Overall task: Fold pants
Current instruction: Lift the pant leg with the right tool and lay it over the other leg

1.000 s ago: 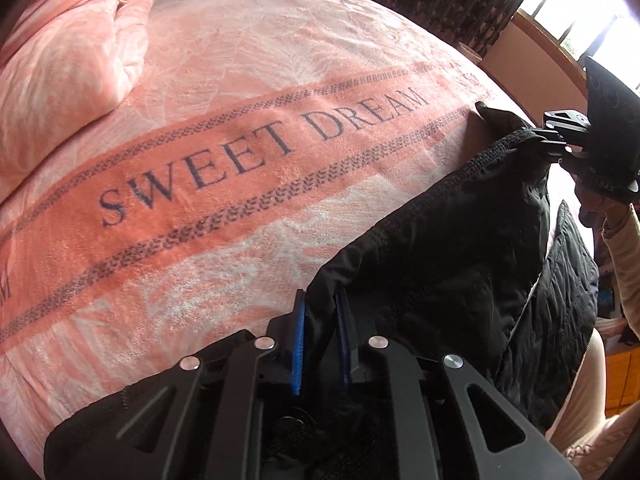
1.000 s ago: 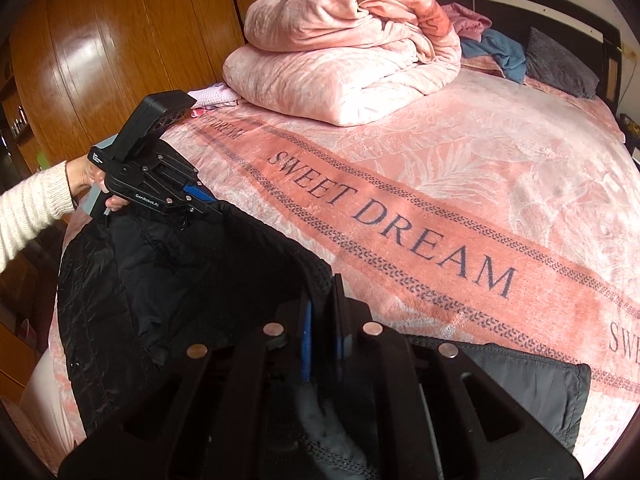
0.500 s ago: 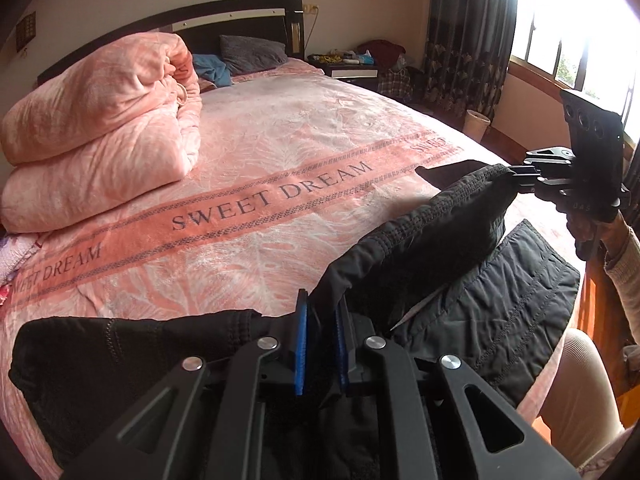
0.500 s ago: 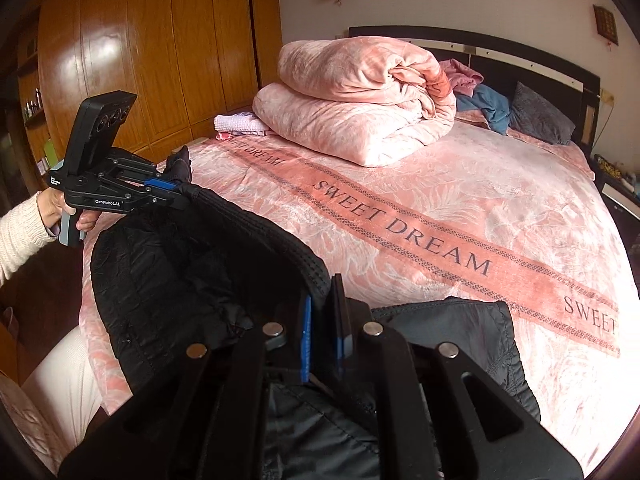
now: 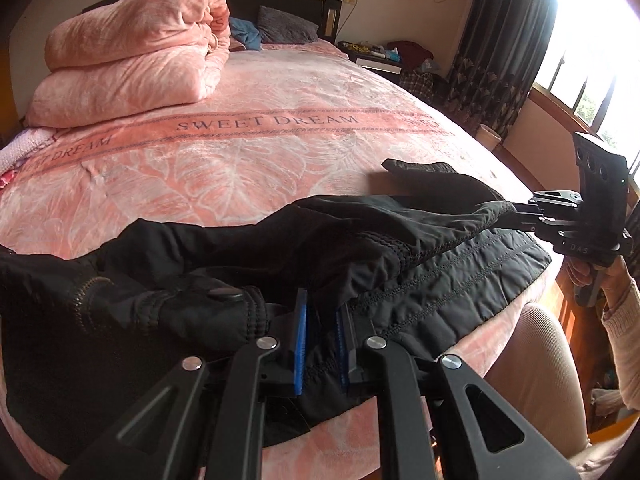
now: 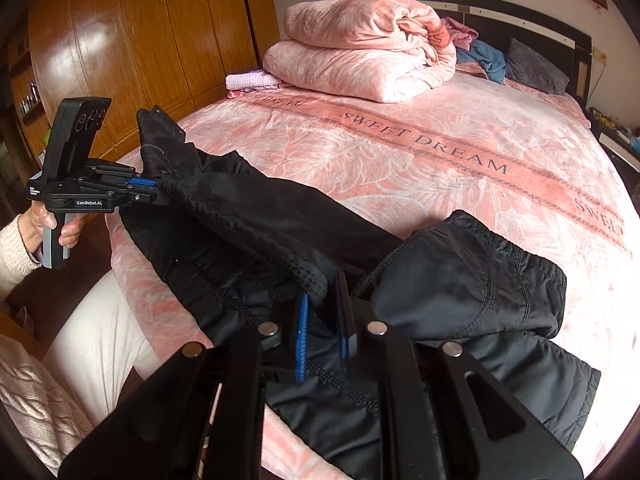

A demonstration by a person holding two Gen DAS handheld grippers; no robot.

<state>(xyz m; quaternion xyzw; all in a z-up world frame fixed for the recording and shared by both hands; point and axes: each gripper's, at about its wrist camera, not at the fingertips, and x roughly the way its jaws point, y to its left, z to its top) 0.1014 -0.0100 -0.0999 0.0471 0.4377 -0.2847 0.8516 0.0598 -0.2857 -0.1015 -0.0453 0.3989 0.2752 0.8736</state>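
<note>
Presently catalogued: one pair of black pants (image 5: 400,240), lying along the near edge of a bed (image 5: 260,168) covered in pink "SWEET DREAM" bedding, its upper layer stretched in a band between two hand-held grippers. Left gripper (image 5: 320,344): jaws nearly together, blue pads pinching a fold of the black fabric at the bed's edge. Right gripper (image 6: 323,336): jaws likewise narrow and clamped on the fabric; they have just been opening a little, with cloth between the pads. Seen from the right wrist, the left gripper (image 6: 154,190) grips the far end of the band, a loose flap of cloth standing up behind it. Folded pink duvet (image 5: 132,60): near the headboard, well apart from the pants. Change since a second ago: both grippers have drawn back toward the bed's near edge, the lifted layer has sunk lower and lies flatter over the quilted layer beneath, and more of the bed shows.
</note>
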